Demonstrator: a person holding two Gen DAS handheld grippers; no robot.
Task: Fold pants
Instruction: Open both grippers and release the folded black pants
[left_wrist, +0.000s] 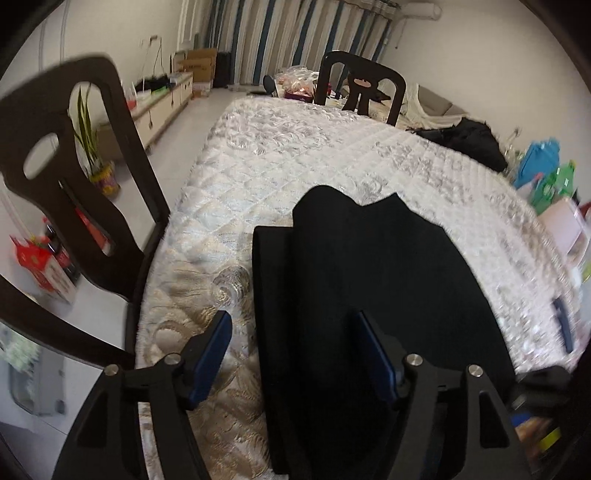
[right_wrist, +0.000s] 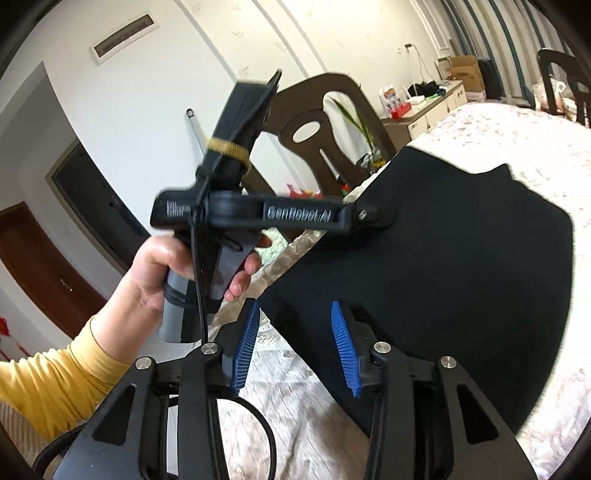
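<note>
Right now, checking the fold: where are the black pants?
The black pants lie folded on the quilted white table cover, near its close edge, directly ahead of both grippers, with the dark chair off to their left.
</note>
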